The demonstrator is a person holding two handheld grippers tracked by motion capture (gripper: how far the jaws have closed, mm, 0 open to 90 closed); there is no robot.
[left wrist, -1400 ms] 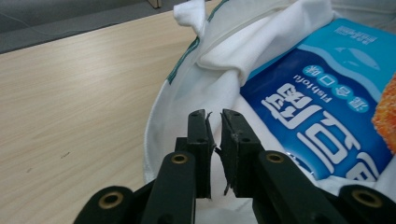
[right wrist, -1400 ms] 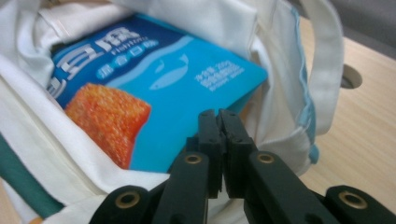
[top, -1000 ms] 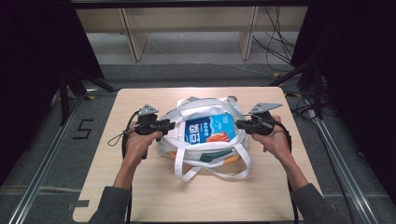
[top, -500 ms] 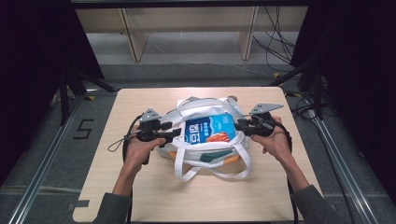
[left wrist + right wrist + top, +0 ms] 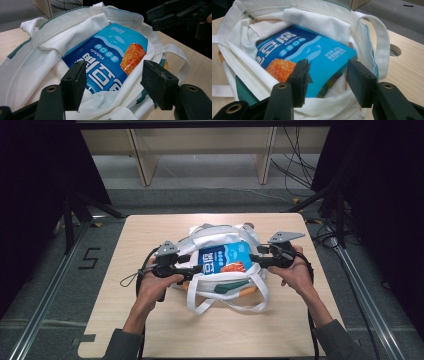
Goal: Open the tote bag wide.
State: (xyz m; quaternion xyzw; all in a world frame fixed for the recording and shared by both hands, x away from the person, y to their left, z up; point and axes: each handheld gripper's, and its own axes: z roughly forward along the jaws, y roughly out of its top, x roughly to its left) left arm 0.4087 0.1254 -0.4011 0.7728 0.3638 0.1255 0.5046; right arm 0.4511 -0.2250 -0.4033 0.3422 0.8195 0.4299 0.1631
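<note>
1. Two tongs flank a white tote bag (image 5: 225, 270) that lies near the middle of the desk (image 5: 150, 330), its mouth turned upward.
2. The left tongs (image 5: 196, 265) sit at the bag's left edge. Their jaws have just been opening and now stand apart; in the left gripper view the left tongs (image 5: 113, 80) frame the bag's rim and the packet within, pressing on neither.
3. The right tongs (image 5: 254, 259) sit at the bag's right edge. Their jaws have likewise just been opening and stand apart; in the right gripper view the right tongs (image 5: 327, 75) hover over the bag's near rim, with cloth and a corner of the packet between the jaws but free of the pads.
4. A blue snack packet (image 5: 222, 260) lies inside the bag, face up, printed with white lettering and an orange food picture; folds of white cloth overlap its edges (image 5: 107, 62) (image 5: 312, 57).
5. The bag's white handles (image 5: 227, 301) loop out onto the desk on the bag's near side, toward the person; a dark green patch (image 5: 230, 287) shows on the cloth just above them.
6. A round hole in the desk (image 5: 395, 50) lies just beside the bag in the right gripper view.
</note>
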